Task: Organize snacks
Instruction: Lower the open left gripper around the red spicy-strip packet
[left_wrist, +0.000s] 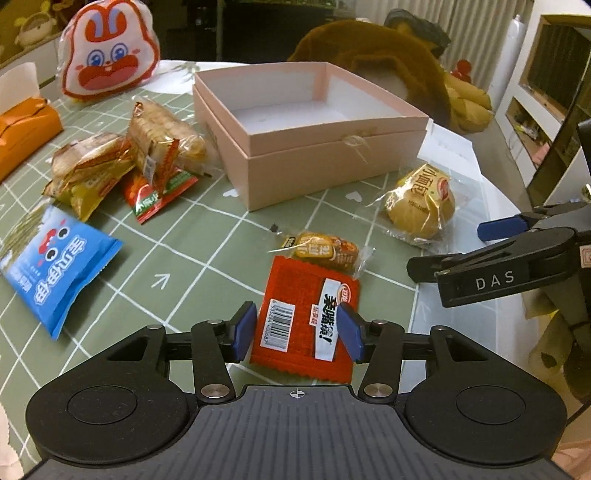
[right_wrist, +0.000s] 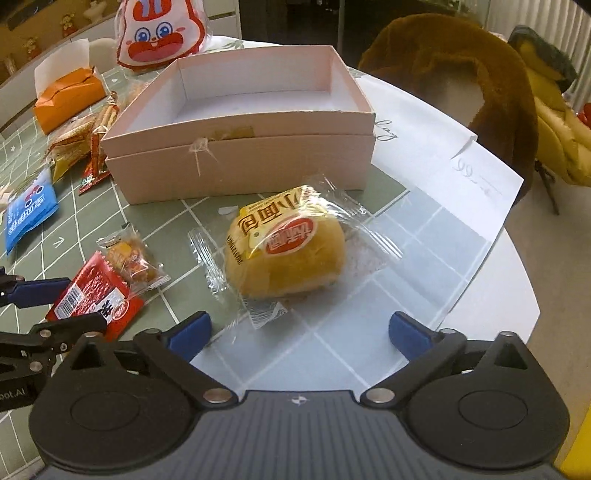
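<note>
Presently, scene: snacks are scattered on a green grid tablecloth (left_wrist: 207, 236) around an empty pink box (right_wrist: 236, 162), which is judged to be where they are to be gathered.
Left gripper: the left gripper (left_wrist: 301, 330) is seen with its jaws spread apart over the red packet (left_wrist: 295, 325); the blue pads stand at either side of it and are not pressed on it, so nothing is held.
Right gripper: the right gripper (right_wrist: 299, 330) is held wide open just short of the wrapped bun (right_wrist: 286, 254); nothing is between its pads.
Red packet, place: it lies flat near the table's front edge, beside a small clear-wrapped snack (left_wrist: 321, 251).
Red packet, handling: it is judged light, thin and crinkly, with a slick film; a pinch across its narrow width or at a sealed edge is advised, since a flat packet may slide under the pads.
Wrapped bun, place: it sits on the cloth just in front of the box.
Wrapped bun, handling: it is judged soft, light and easily crushed, in loose slippery film; it is best taken across its round middle with gentle pressure, not by the loose wrapper ends.
</note>
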